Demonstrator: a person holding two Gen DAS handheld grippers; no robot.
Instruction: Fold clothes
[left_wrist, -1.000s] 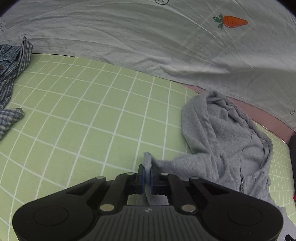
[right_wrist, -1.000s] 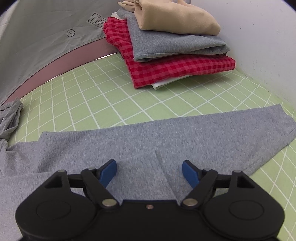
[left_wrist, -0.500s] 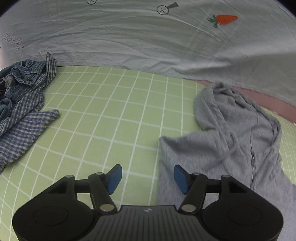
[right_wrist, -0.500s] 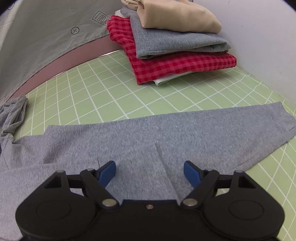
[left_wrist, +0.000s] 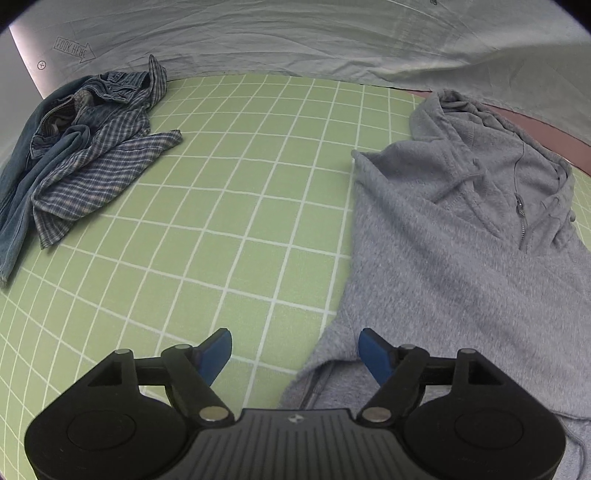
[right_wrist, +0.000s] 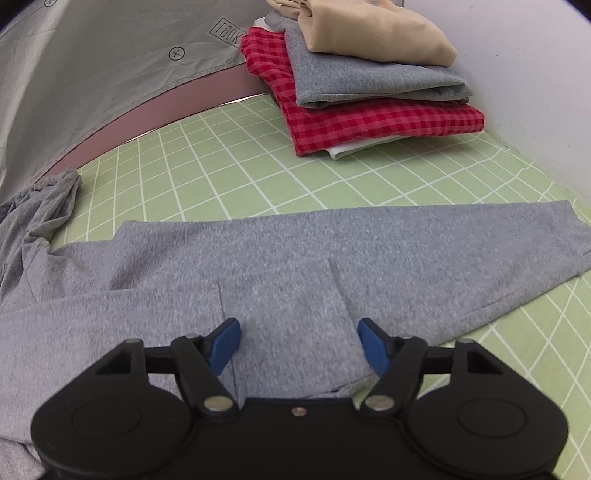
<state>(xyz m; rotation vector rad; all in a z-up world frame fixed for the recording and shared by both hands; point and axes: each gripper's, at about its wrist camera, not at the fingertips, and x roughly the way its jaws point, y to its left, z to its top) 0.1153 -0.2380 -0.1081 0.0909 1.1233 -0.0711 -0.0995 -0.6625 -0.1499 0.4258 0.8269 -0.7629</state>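
Note:
A grey hoodie lies on the green grid mat, hood and zip at the upper right of the left wrist view. My left gripper is open above the hoodie's left edge, with nothing between its blue pads. In the right wrist view the same grey hoodie is spread flat, with one sleeve stretched out to the right. My right gripper hovers open over the grey fabric and holds nothing.
A crumpled pile of a blue plaid shirt and denim sits at the mat's far left. A folded stack of beige, grey, red-checked and white clothes stands at the back right by a white wall. A grey sheet hangs behind.
My left gripper let go of the hoodie's edge, opened and drew back, so more of the garment and the plaid pile show. The right gripper stayed open and shifted slightly.

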